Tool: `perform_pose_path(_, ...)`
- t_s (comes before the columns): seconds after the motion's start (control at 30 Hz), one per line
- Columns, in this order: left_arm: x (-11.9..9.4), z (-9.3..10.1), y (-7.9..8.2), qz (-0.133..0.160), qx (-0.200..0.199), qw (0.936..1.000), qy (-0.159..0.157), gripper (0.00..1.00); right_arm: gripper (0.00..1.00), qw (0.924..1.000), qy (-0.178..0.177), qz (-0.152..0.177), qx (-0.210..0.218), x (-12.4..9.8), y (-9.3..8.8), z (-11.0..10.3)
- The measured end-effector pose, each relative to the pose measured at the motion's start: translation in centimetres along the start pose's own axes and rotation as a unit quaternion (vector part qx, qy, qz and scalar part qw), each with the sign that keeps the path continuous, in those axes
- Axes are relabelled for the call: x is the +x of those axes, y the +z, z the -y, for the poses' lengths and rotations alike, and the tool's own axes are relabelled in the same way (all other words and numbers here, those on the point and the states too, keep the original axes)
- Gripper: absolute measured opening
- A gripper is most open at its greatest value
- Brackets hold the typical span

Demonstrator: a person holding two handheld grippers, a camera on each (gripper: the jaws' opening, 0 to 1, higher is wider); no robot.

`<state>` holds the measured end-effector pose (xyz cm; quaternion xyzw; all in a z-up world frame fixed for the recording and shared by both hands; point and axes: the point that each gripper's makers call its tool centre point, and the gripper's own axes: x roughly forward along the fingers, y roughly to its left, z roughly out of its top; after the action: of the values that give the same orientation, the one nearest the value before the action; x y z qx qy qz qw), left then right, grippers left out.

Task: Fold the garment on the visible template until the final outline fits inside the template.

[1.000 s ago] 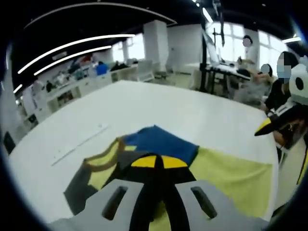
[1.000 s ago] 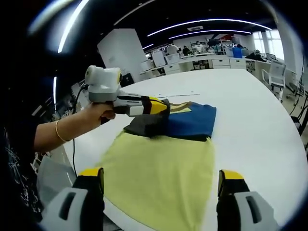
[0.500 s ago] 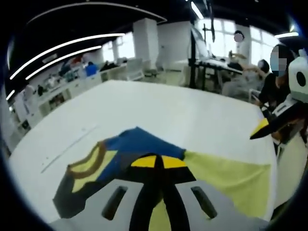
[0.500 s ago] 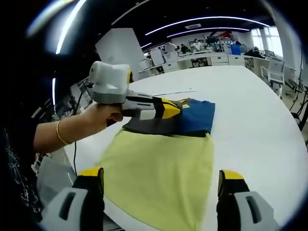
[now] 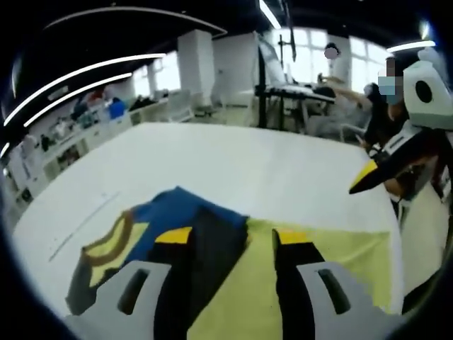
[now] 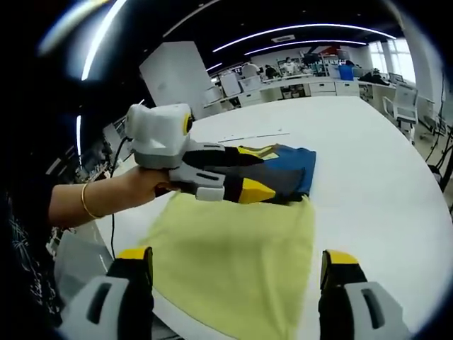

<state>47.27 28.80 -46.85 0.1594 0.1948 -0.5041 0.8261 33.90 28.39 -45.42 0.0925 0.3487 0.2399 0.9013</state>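
**Left gripper open over folded garment; right gripper idle at near edge**

The left gripper (image 6: 244, 173) hovers with jaws spread apart over the dark grey and blue folded garment with a yellow, brown-trimmed collar (image 5: 177, 227), gripping nothing. The garment lies at the far end of the pale yellow rectangular cloth template (image 6: 241, 255), its bulk seemingly on or overlapping that end. The right gripper (image 6: 237, 283) stands with jaws wide apart at the template's near edge, holding nothing.

Judgement: the fold looks released. To finish well, each garment edge should be checked against the yellow outline, and any overhang at the far side or the collar corner pinched at one layer's edge and drawn inward low and flat, so the stack does not slide.

The white smooth tabletop (image 5: 233, 159) offers little friction. Around it is an open office with desks, ceiling strip lights and seated people (image 5: 386, 106) beyond
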Motion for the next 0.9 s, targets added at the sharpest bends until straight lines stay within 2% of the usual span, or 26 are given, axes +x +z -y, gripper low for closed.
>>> perform_pose_path(0.2, -0.6, -0.8, 0.3, 0.009, -0.009, 0.9998, 0.013, 0.85, 0.98, 1.0000, -0.002, 0.002, -0.002, -0.1, 0.2, 0.2)
perform_pose_path(0.4, -1.8, -1.9, 0.8, 0.020, -0.032, 0.9990, 0.023, 0.99, 0.98, 0.9999, -0.005, 0.002, -0.010, -0.1, 0.7, 0.6)
perform_pose_path(0.9, -6.6, -5.7, -1.1, 0.007, -0.057, 0.9964, 0.063, 0.99, 0.91, 0.9990, -0.006, 0.020, -0.039, 1.4, 4.4, 1.8)
